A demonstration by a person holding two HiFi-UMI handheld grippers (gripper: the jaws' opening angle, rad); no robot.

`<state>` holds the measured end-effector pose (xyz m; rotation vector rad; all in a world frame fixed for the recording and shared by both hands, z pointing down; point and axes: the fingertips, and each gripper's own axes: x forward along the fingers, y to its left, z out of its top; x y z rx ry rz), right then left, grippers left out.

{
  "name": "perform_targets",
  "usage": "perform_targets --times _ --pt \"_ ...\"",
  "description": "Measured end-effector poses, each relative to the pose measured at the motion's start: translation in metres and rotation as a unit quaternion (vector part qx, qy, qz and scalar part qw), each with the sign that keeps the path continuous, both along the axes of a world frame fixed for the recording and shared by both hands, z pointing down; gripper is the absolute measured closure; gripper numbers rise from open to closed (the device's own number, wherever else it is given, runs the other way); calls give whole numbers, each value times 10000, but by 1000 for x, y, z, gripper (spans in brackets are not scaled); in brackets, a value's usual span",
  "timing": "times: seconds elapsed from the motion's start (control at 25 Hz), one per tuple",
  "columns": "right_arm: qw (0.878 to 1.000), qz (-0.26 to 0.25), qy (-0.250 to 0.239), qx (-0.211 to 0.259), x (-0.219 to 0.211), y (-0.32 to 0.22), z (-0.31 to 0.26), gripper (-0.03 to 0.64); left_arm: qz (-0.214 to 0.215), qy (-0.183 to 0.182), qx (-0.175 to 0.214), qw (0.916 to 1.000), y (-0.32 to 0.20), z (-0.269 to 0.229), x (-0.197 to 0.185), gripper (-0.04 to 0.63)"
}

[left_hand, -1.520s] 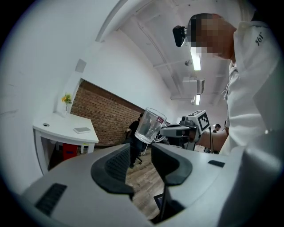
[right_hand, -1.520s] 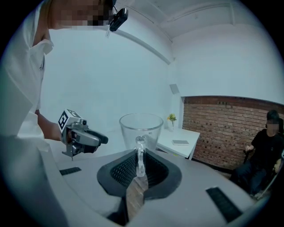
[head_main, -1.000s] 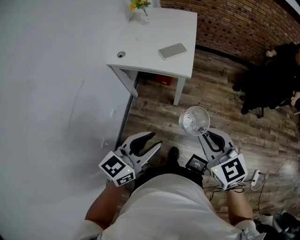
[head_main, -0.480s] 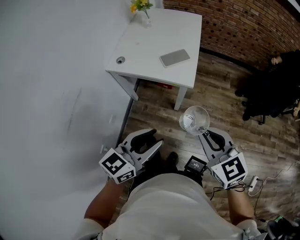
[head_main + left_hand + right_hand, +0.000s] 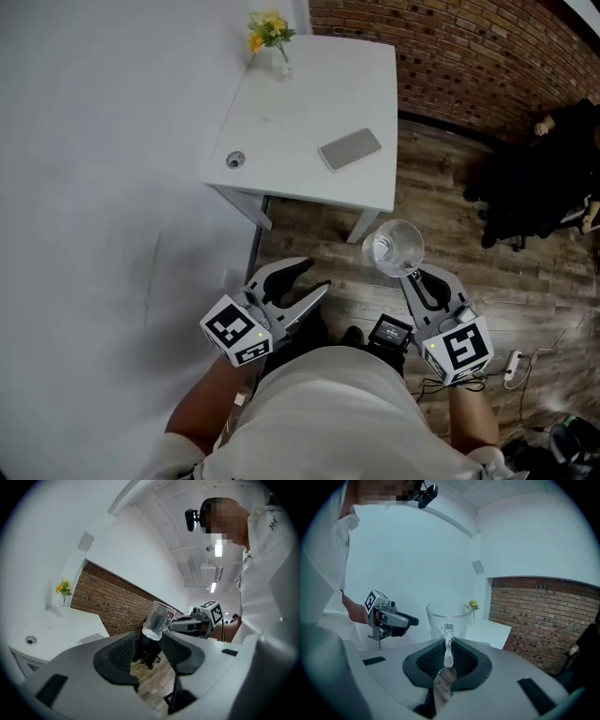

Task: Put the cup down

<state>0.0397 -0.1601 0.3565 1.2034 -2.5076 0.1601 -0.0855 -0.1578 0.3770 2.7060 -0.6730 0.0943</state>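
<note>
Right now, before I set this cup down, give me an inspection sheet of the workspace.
Surface: white table, mostly bare.
Job's things: glass cup, off the table, held by its handle.
Clutter: flower vase, grey slab, small round fitting on the table.
Grippers: right gripper shut on the glass cup's handle; left gripper open, jaws just been opening, nothing between them.
Cables: white plug strip, corded, on the floor.
Surroundings: brick wall, wooden floor.
</note>
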Motion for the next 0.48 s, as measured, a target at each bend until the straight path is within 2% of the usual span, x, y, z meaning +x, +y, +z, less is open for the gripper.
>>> perform_targets --times 0.28,0.48 --pt "9997 255 -27 -7 -6 0 -23 581 337 69 -9 9994 -6 -25 0 405" --pt "9999 133 18 -60 -5 -2 -16 581 406 123 68 9991 -11 -24 9 390"
